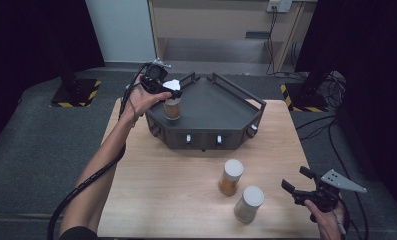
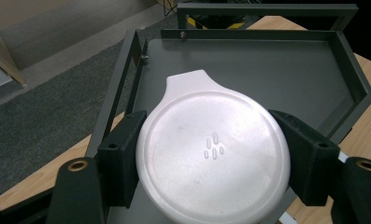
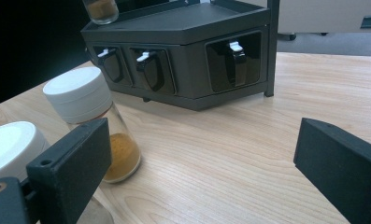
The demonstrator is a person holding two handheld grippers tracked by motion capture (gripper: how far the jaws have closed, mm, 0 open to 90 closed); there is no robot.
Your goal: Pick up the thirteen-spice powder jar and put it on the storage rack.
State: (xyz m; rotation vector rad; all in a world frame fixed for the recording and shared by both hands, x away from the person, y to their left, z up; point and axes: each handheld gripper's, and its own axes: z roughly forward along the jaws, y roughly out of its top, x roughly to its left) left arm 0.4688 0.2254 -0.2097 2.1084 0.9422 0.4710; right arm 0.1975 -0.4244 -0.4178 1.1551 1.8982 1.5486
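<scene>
1. Pale wood worktop (image 1: 166,195), grain running across — it carries everything here.
2. Nearest, at the worktop's right front corner: right tongs (image 1: 297,184), held low in the person's right hand (image 1: 331,220). Jaws spread wide, nothing between them; in the right gripper view they frame bare wood.
3. Just left of those tongs stand two white-lidded jars, upright and close together: one with pale contents (image 1: 249,204) nearer the front edge, one with orange powder (image 1: 230,177) a little behind it. Neither is touched.
4. Farther back, mid-worktop: dark grey angular rack (image 1: 221,107) with a railed flat top and small clip-fronted recesses along its front face.
5. Over the rack's left front corner — third jar (image 1: 172,106), brown contents, white lid with a tab.
6. Left tongs (image 1: 172,93) pinch that jar at the lid, one pad on each side; the left gripper view looks straight down on the lid (image 2: 213,151) clamped between the black pads. Whether the jar's base touches the rack top cannot be told.
7. Left hand (image 1: 142,97) and forearm reach in from the front left, cable trailing.
</scene>
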